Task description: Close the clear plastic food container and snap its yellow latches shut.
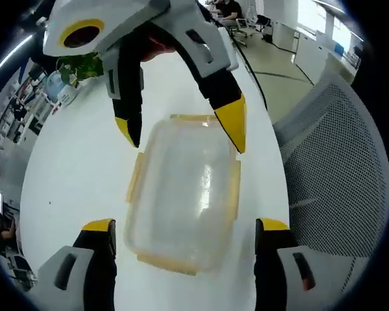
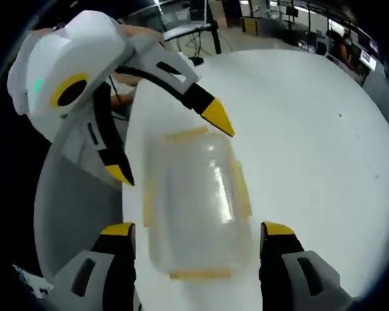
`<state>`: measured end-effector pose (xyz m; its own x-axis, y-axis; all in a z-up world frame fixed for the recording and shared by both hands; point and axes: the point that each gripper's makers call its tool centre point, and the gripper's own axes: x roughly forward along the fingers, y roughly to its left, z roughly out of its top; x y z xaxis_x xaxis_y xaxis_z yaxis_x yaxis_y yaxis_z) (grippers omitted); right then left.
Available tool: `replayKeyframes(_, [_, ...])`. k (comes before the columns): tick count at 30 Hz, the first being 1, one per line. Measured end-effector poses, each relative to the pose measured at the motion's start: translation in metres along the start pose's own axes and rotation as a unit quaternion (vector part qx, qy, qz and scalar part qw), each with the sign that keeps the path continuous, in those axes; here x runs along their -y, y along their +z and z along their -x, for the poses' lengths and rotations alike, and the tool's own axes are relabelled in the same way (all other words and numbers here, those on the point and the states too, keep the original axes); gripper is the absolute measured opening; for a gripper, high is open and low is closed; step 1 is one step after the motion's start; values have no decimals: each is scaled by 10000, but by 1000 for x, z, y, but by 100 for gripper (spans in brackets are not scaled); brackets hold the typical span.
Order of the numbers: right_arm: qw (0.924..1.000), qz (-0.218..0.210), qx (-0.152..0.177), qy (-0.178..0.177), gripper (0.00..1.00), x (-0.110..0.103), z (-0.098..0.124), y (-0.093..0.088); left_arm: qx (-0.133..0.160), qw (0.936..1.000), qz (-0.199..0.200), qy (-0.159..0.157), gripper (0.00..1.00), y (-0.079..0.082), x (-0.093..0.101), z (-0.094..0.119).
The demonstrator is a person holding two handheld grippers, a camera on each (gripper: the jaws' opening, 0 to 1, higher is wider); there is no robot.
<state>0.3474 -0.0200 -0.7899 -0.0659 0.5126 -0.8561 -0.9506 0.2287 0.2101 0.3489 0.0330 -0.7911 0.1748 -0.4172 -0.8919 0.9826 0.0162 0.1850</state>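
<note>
So the clear plastic food container (image 1: 181, 194) sits flat on the white bench (image 1: 71, 168), lid on top, with yellow latches (image 1: 234, 191) along its sides. In the left gripper view it lies right between the two sides of the left claw (image 1: 185, 232), which is spread wide with its yellow-tipped ends near the container's near corners and nothing pinched in it. The right claw (image 1: 181, 126) comes in from the far side there, also spread, its two yellow tips just over the far end of the container; I can't tell if they touch it. In the right gripper view it's the mirror setup: the container (image 2: 194, 201) is a bit blurred between the right claw (image 2: 198, 234), and the left claw (image 2: 172, 146) reaches in from the far left, one tip by the container's far edge, the other off its left side. A grey mesh chair (image 1: 340, 168) stands just past the bench's right edge, and a green plant (image 1: 84, 65) sits at the far left.
</note>
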Motion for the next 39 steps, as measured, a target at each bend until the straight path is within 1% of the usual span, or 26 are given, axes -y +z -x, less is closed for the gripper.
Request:
replayKeyframes(7, [9998,123,-106,-121,82,-4,-3,-8,-134,9996,-154,-205,90,-9,2,-3])
replayKeyframes(11, [9992,265,-205,-216,83,-5,-4,-13,-234,9986,-379,-267,87,-14,3,-5])
replayKeyframes(14, [9985,382,-220,-326,83,-5,-6,-14,-223,9986,-383,-284,85,-15,3,-7])
replayKeyframes(16, [9984,388,-225,-336,83,-6,-8,-14,-225,9985,-410,-280,86,-15,1,-9])
replayKeyframes(18, [9983,409,-279,-308,83,-8,-11,-16,-250,9985,-391,-307,86,-16,-1,-11])
replayKeyframes(21, [9963,628,-421,-420,83,-8,-15,-19,-320,9974,-478,-427,85,-18,2,-14])
replayKeyframes(25, [9957,661,-445,-479,82,-6,-18,-19,-337,9966,-532,-526,83,-18,3,-18])
replayKeyframes(29, [9956,644,-443,-511,81,-4,-19,-17,-441,9956,-605,-556,83,-20,2,-22])
replayKeyframes(32, [9940,748,-539,-586,80,-2,-21,-20,-464,9955,-593,-571,83,-19,2,-24])
replayKeyframes(35, [9924,845,-625,-642,81,-1,-25,-22,-562,9941,-703,-601,84,-22,2,-27])
replayKeyframes(39, [9914,841,-669,-742,83,0,-29,-22,-622,9938,-711,-595,86,-23,2,-32])
